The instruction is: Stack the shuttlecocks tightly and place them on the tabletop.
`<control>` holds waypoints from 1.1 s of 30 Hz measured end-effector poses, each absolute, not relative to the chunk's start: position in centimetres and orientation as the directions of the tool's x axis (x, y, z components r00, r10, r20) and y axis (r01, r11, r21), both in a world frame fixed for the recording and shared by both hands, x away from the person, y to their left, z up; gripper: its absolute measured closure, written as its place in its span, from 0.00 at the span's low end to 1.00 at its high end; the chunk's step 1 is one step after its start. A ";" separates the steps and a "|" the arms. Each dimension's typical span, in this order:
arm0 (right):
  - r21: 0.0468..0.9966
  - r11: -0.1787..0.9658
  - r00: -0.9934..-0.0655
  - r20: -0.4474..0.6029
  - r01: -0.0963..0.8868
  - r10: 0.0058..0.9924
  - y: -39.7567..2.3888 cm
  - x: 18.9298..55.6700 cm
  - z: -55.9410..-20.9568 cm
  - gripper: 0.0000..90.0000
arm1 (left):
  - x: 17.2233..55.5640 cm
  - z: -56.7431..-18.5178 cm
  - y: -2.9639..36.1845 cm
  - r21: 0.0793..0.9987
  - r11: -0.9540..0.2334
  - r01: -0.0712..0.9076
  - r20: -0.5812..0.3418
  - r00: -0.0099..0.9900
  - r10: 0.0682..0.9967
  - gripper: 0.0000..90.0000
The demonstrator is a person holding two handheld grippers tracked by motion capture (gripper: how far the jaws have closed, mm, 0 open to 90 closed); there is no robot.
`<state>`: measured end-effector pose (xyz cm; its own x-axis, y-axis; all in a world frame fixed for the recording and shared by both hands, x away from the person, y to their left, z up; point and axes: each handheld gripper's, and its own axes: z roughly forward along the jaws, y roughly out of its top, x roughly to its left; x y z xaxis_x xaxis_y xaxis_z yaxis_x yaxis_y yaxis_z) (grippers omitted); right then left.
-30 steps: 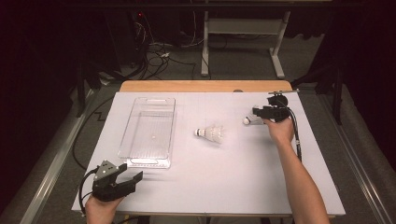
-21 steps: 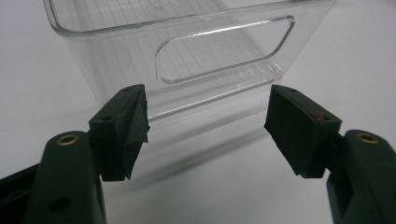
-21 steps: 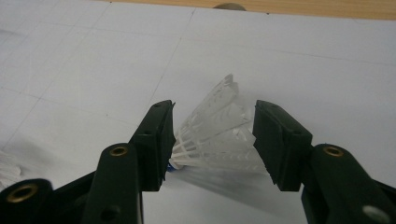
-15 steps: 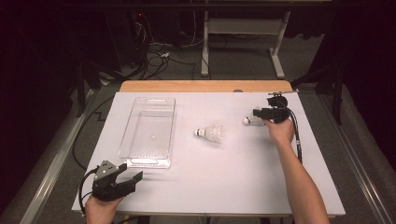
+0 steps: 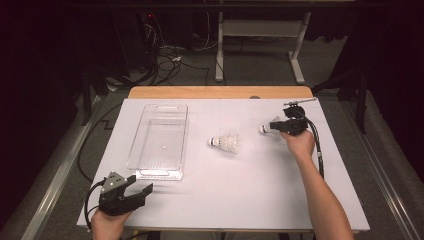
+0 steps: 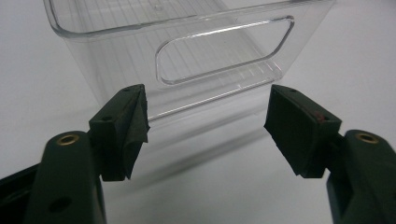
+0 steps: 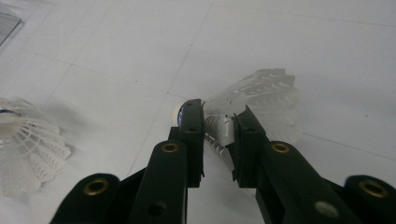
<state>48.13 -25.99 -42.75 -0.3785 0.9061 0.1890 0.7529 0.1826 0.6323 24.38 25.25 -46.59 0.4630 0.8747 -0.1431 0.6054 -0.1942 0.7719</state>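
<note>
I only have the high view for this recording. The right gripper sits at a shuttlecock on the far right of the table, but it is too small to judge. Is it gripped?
Observer: Yes. In the right gripper view the right gripper has just been closing, and its pads now press the feather skirt of the shuttlecock just behind the cork.
Operator: And the left gripper, is it holding anything?
Observer: No. In the left gripper view the left gripper stands wide open with nothing between the pads.
Operator: What is it facing?
Observer: The near end wall of the clear bin, with its cut-out handle slot.
</note>
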 end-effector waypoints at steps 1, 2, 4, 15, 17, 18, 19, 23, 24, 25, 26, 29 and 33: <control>0.632 0.186 -0.387 0.195 0.752 0.901 -25.9 48.1 -42.7 0.89 | 24.4 -46.6 25.2 0.772 -0.194 0.605 -0.144 0.463 0.875 0.34; 0.633 0.191 -0.394 0.196 0.750 0.898 -25.8 48.0 -42.7 0.90 | 24.4 -46.6 25.2 0.772 -0.194 0.605 -0.144 0.464 0.874 0.34; 0.633 0.198 -0.405 0.199 0.749 0.893 -25.7 47.8 -42.8 0.93 | 24.4 -46.6 25.2 0.772 -0.195 0.605 -0.143 0.464 0.874 0.34; 0.637 0.201 -0.422 0.216 0.744 0.881 -25.9 46.8 -43.1 0.99 | 24.3 -46.5 25.2 0.775 -0.196 0.600 -0.138 0.464 0.875 0.34; 0.640 0.201 -0.424 0.215 0.742 0.880 -26.0 46.6 -43.2 0.99 | 24.3 -46.5 25.2 0.775 -0.197 0.601 -0.137 0.463 0.876 0.34; 0.644 0.198 -0.424 0.216 0.739 0.879 -26.1 46.5 -43.2 0.99 | 24.3 -46.5 25.1 0.774 -0.197 0.601 -0.137 0.463 0.876 0.34; 0.644 0.199 -0.425 0.216 0.738 0.879 -26.2 46.4 -43.2 0.99 | 24.3 -46.5 25.1 0.774 -0.198 0.601 -0.136 0.463 0.876 0.34; 0.651 0.202 -0.431 0.213 0.732 0.877 -26.4 46.0 -43.2 0.99 | 24.3 -46.5 25.2 0.773 -0.193 0.604 -0.140 0.460 0.877 0.34; 0.653 0.203 -0.434 0.213 0.730 0.875 -26.4 45.9 -43.2 0.99 | 24.3 -46.5 25.2 0.774 -0.192 0.604 -0.141 0.460 0.877 0.34; 0.653 0.203 -0.434 0.213 0.730 0.875 -26.4 45.9 -43.2 0.99 | 24.3 -46.5 25.2 0.774 -0.192 0.604 -0.141 0.460 0.877 0.34; 0.658 0.203 -0.438 0.213 0.725 0.873 -26.5 45.7 -43.1 0.99 | 24.3 -46.5 25.2 0.774 -0.193 0.603 -0.140 0.460 0.877 0.34; 0.665 0.205 -0.445 0.213 0.718 0.870 -26.5 45.3 -43.0 0.99 | 24.3 -46.5 25.2 0.774 -0.192 0.604 -0.141 0.459 0.877 0.34; 0.672 0.212 -0.460 0.213 0.710 0.862 -26.5 44.9 -42.9 0.99 | 24.3 -46.6 25.2 0.776 -0.183 0.603 -0.146 0.455 0.878 0.34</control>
<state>44.89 -26.50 -42.86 -0.4596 0.8621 0.2134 0.7097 0.2120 0.6719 24.26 25.24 -46.55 0.4553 0.8783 -0.1461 0.6030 -0.1834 0.7764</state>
